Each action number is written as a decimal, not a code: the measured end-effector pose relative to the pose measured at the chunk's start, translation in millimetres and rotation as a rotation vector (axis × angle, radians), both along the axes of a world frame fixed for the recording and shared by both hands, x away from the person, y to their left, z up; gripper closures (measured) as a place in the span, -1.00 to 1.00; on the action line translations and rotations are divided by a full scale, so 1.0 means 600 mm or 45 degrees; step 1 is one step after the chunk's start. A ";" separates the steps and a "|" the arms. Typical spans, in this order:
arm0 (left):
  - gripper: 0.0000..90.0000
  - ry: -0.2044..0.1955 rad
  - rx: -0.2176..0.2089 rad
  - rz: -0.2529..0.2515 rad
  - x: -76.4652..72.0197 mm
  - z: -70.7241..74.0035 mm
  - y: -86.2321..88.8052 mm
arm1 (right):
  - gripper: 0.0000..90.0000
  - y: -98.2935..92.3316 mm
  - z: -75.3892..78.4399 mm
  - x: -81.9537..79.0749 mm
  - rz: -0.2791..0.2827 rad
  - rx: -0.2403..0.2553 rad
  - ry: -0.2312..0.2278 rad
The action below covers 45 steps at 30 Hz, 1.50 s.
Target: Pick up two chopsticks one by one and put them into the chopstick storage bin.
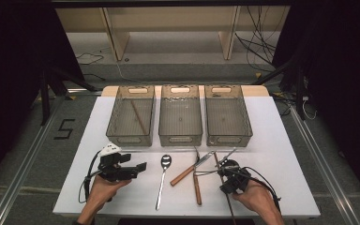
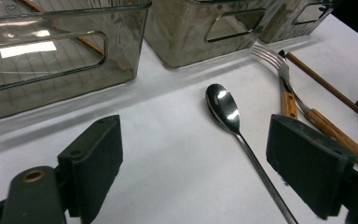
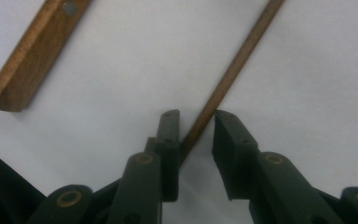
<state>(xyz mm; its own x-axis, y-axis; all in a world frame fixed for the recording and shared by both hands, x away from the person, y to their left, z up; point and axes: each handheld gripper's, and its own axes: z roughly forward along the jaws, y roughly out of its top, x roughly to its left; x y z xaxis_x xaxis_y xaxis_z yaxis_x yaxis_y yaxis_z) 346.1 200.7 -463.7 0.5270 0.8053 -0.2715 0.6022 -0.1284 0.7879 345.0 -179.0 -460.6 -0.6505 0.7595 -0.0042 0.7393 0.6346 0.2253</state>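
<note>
**Right gripper set around a thin wooden chopstick on the white table**

White tabletop point(image 1: 122, 187) carries three clear smoky plastic bins in a row at its far side; the left bin point(image 1: 130, 115) holds a thin brown stick lying aslant. On the dark floor to the left, a painted mark reads "5" point(image 1: 64, 128).

Between the hands lie a long steel spoon point(image 1: 162, 180), and a fork and knife with wooden handles point(image 1: 194, 176), crossing one another near the bins' front wall.

In the right gripper view, the right gripper point(image 3: 197, 126) points down at the table, its jaws narrowed around the slim brown wooden chopstick point(image 3: 235, 65). One pad touches the stick; the other stands just apart, a small gap showing. A wooden handle end lies to the upper left, well apart.

The left gripper point(image 2: 191, 154) hovers with jaws wide and nothing between them, the spoon's bowl ahead.

From above, the chopstick's near end is cut off by the bottom edge, and the right hand hides part of it.
</note>
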 end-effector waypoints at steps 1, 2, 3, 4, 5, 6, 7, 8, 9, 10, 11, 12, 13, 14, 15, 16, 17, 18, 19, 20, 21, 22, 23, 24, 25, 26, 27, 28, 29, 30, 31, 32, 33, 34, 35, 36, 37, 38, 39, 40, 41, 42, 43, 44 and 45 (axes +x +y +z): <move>-0.60 0.001 0.001 0.000 0.000 0.000 0.000 | 0.64 -0.002 0.000 0.001 0.002 -0.005 0.003; -0.60 0.001 -0.001 0.000 0.000 0.000 0.000 | 0.65 -0.003 0.001 0.001 -0.006 -0.008 0.007; -0.60 0.002 0.000 0.000 0.000 0.000 0.000 | 0.67 -0.005 0.001 0.002 -0.008 -0.006 0.008; -0.60 0.002 -0.002 0.000 0.000 0.000 0.000 | 0.71 -0.006 0.001 0.002 -0.010 -0.010 0.008; -0.60 0.002 -0.002 -0.001 0.000 0.000 0.000 | 0.75 -0.008 0.001 0.003 -0.014 -0.021 0.009; -0.60 0.002 -0.002 -0.001 0.000 0.000 0.000 | 0.77 -0.010 0.001 0.004 -0.020 -0.021 0.012; -0.60 0.002 -0.003 -0.001 0.000 0.000 0.000 | 0.79 -0.013 0.001 0.005 -0.018 -0.018 0.013; -0.60 0.002 -0.003 0.000 0.000 0.000 0.000 | 0.81 -0.014 0.001 0.005 -0.028 -0.016 0.017; -0.60 0.002 -0.005 0.001 0.000 -0.001 0.000 | 0.83 -0.015 0.002 0.005 -0.027 -0.015 0.018; -0.60 -0.001 0.000 -0.003 0.001 0.000 0.000 | 0.84 -0.016 0.002 0.006 -0.030 -0.016 0.021; -0.60 -0.001 -0.002 -0.002 0.001 -0.001 0.000 | 0.85 -0.017 0.002 0.006 -0.027 -0.016 0.015; -0.60 0.001 -0.005 0.002 0.001 -0.001 -0.001 | 0.86 -0.018 0.002 0.007 -0.031 -0.016 0.012; -0.59 0.002 -0.004 0.001 0.001 -0.001 0.000 | 0.87 -0.019 0.002 0.007 -0.028 -0.017 0.009; -0.60 0.004 -0.006 0.000 0.001 -0.001 -0.001 | 0.88 -0.019 0.002 0.006 -0.033 -0.021 0.012; -0.60 0.005 -0.005 0.000 0.001 -0.001 -0.001 | 0.89 -0.021 0.002 0.007 -0.024 -0.021 0.008; -0.59 0.005 -0.004 0.000 0.001 -0.001 -0.001 | 0.89 -0.021 0.002 0.007 -0.023 -0.018 0.009; -0.60 0.005 -0.005 0.000 0.001 -0.002 -0.001 | 0.89 -0.022 0.002 0.006 -0.022 -0.017 0.009; -0.59 0.005 -0.005 -0.001 0.001 -0.002 -0.001 | 0.90 -0.022 0.002 0.006 -0.022 -0.017 0.006; -0.59 0.005 -0.005 0.000 0.001 -0.002 -0.001 | 0.90 -0.021 0.002 0.006 -0.016 -0.020 0.004; -0.59 0.004 -0.003 0.000 0.001 -0.002 -0.001 | 0.90 -0.022 0.003 0.005 -0.012 -0.023 0.006; -0.60 0.005 -0.005 0.000 0.001 -0.001 0.000 | 0.90 -0.022 0.003 0.005 -0.008 -0.024 0.003; -0.59 0.005 -0.004 0.000 0.001 -0.001 0.000 | 0.90 -0.022 0.003 0.004 -0.004 -0.023 0.000; -0.60 0.004 -0.002 -0.002 0.001 -0.002 0.000 | 0.90 -0.023 0.003 0.004 0.000 -0.021 0.002; -0.59 0.004 -0.001 -0.001 0.002 -0.002 0.001 | 0.90 -0.023 0.004 0.003 -0.004 -0.016 0.000; -0.59 0.004 -0.002 -0.001 0.002 -0.002 0.001 | 0.90 -0.024 0.005 0.003 -0.002 -0.013 -0.005; -0.59 0.004 -0.001 0.000 0.002 -0.001 0.001 | 0.90 -0.025 0.007 0.002 -0.001 -0.011 -0.010; -0.59 0.006 -0.001 0.000 0.002 -0.001 0.002 | 0.90 -0.026 0.010 0.001 0.004 -0.007 -0.016; -0.59 0.005 -0.002 0.000 0.002 -0.001 0.002 | 0.90 -0.027 0.013 0.000 0.000 0.003 -0.026; -0.59 0.005 -0.006 0.004 0.002 -0.001 0.002 | 0.90 -0.029 0.016 0.000 0.004 0.009 -0.036; -0.59 0.005 -0.006 0.005 0.002 -0.001 0.002 | 0.90 -0.031 0.019 0.000 0.000 0.018 -0.041; -0.59 0.003 -0.007 0.006 0.001 -0.001 0.001 | 0.90 -0.034 0.022 0.000 0.003 0.025 -0.055; -0.59 0.004 -0.007 0.005 0.001 0.000 0.001 | 0.90 -0.036 0.025 -0.001 -0.002 0.033 -0.061; -0.59 0.003 -0.011 0.005 0.001 0.000 0.001 | 0.90 -0.038 0.028 -0.001 -0.003 0.045 -0.075; -0.59 0.004 -0.013 0.005 0.001 0.001 0.000 | 0.90 -0.041 0.031 -0.002 0.002 0.060 -0.088; -0.59 0.004 -0.011 0.003 0.000 0.002 -0.001 | 0.90 -0.042 0.034 -0.002 0.000 0.076 -0.102; -0.59 0.004 -0.008 0.001 0.000 0.003 -0.002 | 0.90 -0.043 0.039 -0.003 0.003 0.090 -0.113; -0.59 -0.002 -0.011 -0.001 -0.001 0.005 -0.003 | 0.90 -0.043 0.043 -0.004 0.009 0.102 -0.131; -0.59 -0.005 -0.012 -0.005 -0.002 0.008 -0.004 | 0.90 -0.042 0.048 -0.006 0.015 0.118 -0.150; -0.59 -0.006 -0.012 -0.007 -0.002 0.011 -0.005 | 0.90 -0.041 0.053 -0.007 0.017 0.141 -0.166; -0.59 -0.011 -0.012 -0.009 -0.003 0.013 -0.006 | 0.90 -0.039 0.058 -0.008 0.026 0.167 -0.180; -0.59 -0.015 -0.019 -0.011 -0.004 0.015 -0.008 | 0.90 -0.038 0.063 -0.008 0.036 0.187 -0.194; -0.59 -0.017 -0.018 -0.020 -0.005 0.018 -0.010 | 0.90 -0.036 0.068 -0.008 0.036 0.205 -0.216; -0.59 -0.020 -0.023 -0.026 -0.005 0.021 -0.012 | 0.90 -0.034 0.072 -0.007 0.040 0.236 -0.241; -0.59 -0.018 -0.030 -0.029 -0.006 0.023 -0.016 | 0.90 -0.032 0.074 -0.006 0.039 0.263 -0.254; -0.59 -0.015 -0.034 -0.030 -0.007 0.026 -0.019 | 0.90 -0.028 0.077 -0.005 0.048 0.282 -0.270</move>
<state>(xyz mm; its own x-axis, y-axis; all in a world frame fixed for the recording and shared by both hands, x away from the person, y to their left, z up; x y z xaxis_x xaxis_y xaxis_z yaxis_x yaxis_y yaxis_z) 342.2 189.4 -448.0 0.5488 0.7853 -0.2867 0.5901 -0.1210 0.7982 341.8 -196.0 -414.5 -0.6806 0.7324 0.0199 0.6378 0.5790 0.5079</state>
